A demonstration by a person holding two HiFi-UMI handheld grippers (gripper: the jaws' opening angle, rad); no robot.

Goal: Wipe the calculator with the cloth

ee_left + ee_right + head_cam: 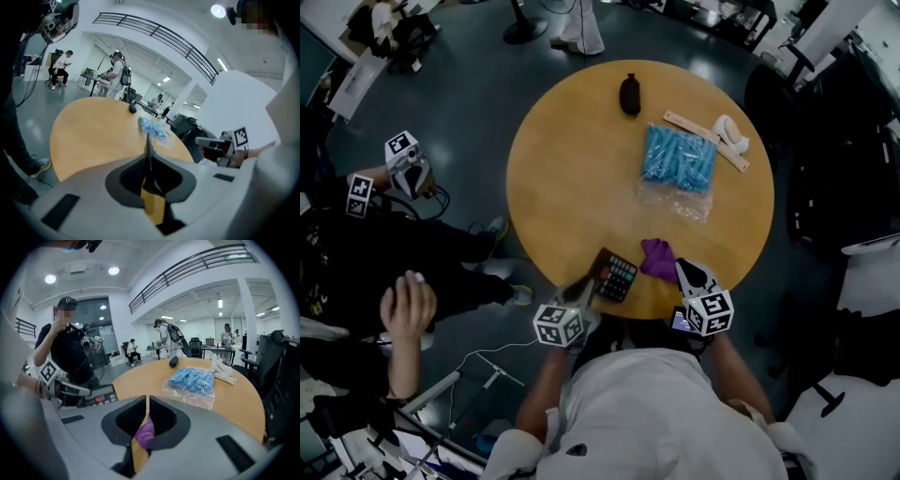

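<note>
The dark calculator (615,276) with coloured keys is tilted up off the near edge of the round wooden table (572,169). My left gripper (588,290) is shut on its near-left edge. In the left gripper view the calculator (149,146) shows only as a thin dark edge between the jaws of the left gripper (149,159). The purple cloth (657,258) lies bunched just right of the calculator, and my right gripper (680,270) is shut on it. The right gripper view shows the cloth (146,433) pinched in the right gripper (146,420), with the calculator (96,397) to its left.
Farther back on the table lie a clear bag of blue items (679,157), a black oval object (630,95), and a wooden strip with a white piece (722,136). Another person (403,309) stands at the left with marker-cube grippers (405,159). A dark chair (834,178) stands right.
</note>
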